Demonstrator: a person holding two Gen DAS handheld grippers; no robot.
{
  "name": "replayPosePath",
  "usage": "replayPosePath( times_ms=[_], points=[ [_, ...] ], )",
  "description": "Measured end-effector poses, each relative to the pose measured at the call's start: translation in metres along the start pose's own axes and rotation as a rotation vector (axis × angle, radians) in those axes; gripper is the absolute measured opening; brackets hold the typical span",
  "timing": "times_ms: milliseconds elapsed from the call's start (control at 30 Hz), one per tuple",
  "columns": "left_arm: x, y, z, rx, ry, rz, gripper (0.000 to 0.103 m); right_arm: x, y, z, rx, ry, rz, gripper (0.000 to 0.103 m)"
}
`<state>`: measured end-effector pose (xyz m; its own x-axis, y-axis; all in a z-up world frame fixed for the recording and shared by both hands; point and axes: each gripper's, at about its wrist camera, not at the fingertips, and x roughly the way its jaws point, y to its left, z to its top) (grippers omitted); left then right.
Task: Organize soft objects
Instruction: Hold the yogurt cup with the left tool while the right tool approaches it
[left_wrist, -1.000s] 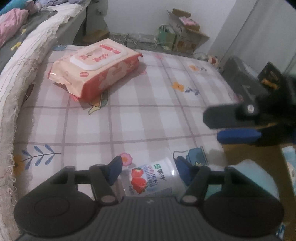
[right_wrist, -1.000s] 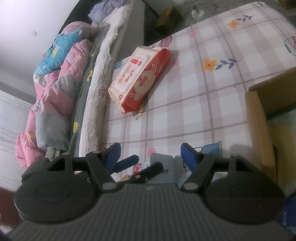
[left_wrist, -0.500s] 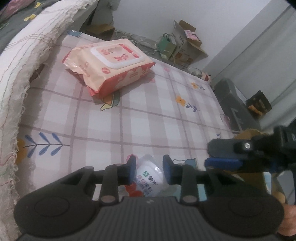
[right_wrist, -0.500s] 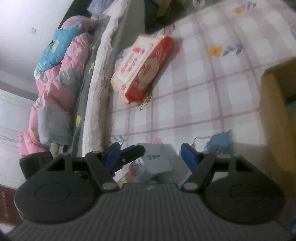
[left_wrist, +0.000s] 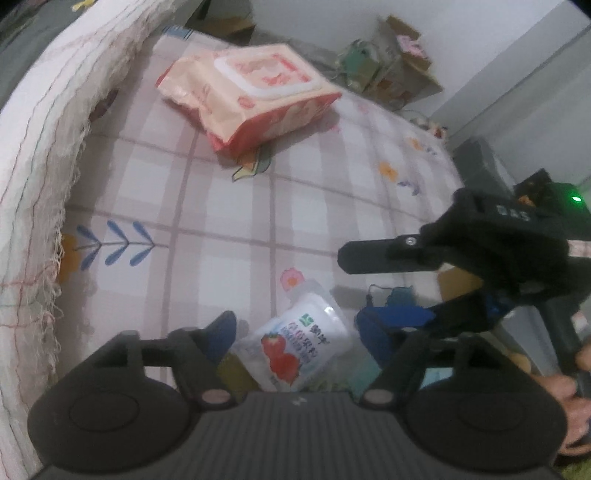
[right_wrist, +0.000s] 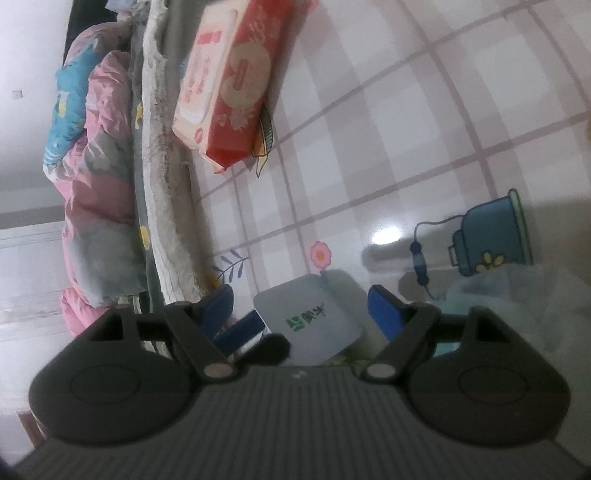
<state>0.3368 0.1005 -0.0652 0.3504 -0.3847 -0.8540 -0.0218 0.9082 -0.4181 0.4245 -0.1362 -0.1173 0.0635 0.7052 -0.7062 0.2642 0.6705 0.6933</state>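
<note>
Grippers, left (left_wrist: 295, 328) and right (right_wrist: 301, 306), have just spread their fingers; both flank, without pressing, a soft white strawberry-printed pouch (left_wrist: 295, 350) lying on the checked floral tablecloth (left_wrist: 221, 206). Closing together, they might collide or tear it.

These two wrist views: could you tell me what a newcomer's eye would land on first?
Probably the white strawberry pouch, lying on the checked floral sheet between the open jaws of the left gripper, with the right gripper reaching in, also open. Next comes the big pink-and-red wet-wipes pack farther back, near the frayed white blanket edge.
</note>
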Motion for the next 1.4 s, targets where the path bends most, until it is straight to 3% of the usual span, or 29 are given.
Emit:
replayPosePath(
  times_ms=[133,233,300,333,400,500,733,833,900,1000,1133,1233,1300,1400],
  points=[
    [0.016,-0.002,0.008,-0.029,0.072,0.032,0.081,-0.002,-0.001,0.001,-0.003,-0.007,0.009,0.081],
    [0.023,0.0,0.01,-0.047,0.083,0.033,0.076,-0.007,-0.004,0.0,-0.001,-0.017,0.015,0.081],
    [0.019,0.0,0.009,-0.042,0.049,-0.005,0.055,-0.011,-0.006,0.001,-0.003,-0.027,0.022,0.081],
    [0.017,0.0,0.01,-0.043,0.039,-0.016,0.051,-0.014,-0.006,0.001,-0.004,-0.034,0.025,0.081],
    [0.014,-0.001,0.011,-0.042,0.025,-0.037,0.033,-0.018,-0.007,0.001,-0.005,-0.05,0.031,0.081],
    [0.013,-0.004,0.015,-0.031,0.015,-0.059,0.022,-0.024,-0.009,0.003,-0.005,-0.07,0.038,0.081],
    [0.012,-0.006,0.011,0.033,-0.004,-0.092,0.022,-0.024,-0.008,-0.002,0.002,-0.064,0.068,0.081],
    [0.004,-0.009,0.006,0.11,-0.017,-0.105,0.038,-0.025,-0.004,-0.006,-0.004,-0.061,0.081,0.081],
    [-0.003,-0.014,0.001,0.187,-0.029,-0.093,0.057,-0.027,-0.001,-0.007,-0.008,-0.063,0.086,0.081],
    [-0.014,-0.024,-0.007,0.325,-0.058,-0.057,0.068,-0.029,0.0,-0.007,-0.009,-0.068,0.087,0.081],
    [-0.01,-0.038,-0.016,0.488,-0.023,0.002,0.072,-0.028,0.0,-0.008,-0.009,-0.07,0.078,0.081],
    [-0.005,-0.044,-0.016,0.535,0.0,0.008,0.071,-0.027,0.001,-0.009,-0.01,-0.069,0.073,0.081],
    [-0.001,-0.047,-0.014,0.553,0.028,-0.001,0.062,-0.028,0.001,-0.009,-0.012,-0.069,0.071,0.081],
    [0.0,-0.05,-0.014,0.592,0.06,-0.006,0.064,-0.029,0.002,-0.01,-0.016,-0.07,0.071,0.081]
  ],
)
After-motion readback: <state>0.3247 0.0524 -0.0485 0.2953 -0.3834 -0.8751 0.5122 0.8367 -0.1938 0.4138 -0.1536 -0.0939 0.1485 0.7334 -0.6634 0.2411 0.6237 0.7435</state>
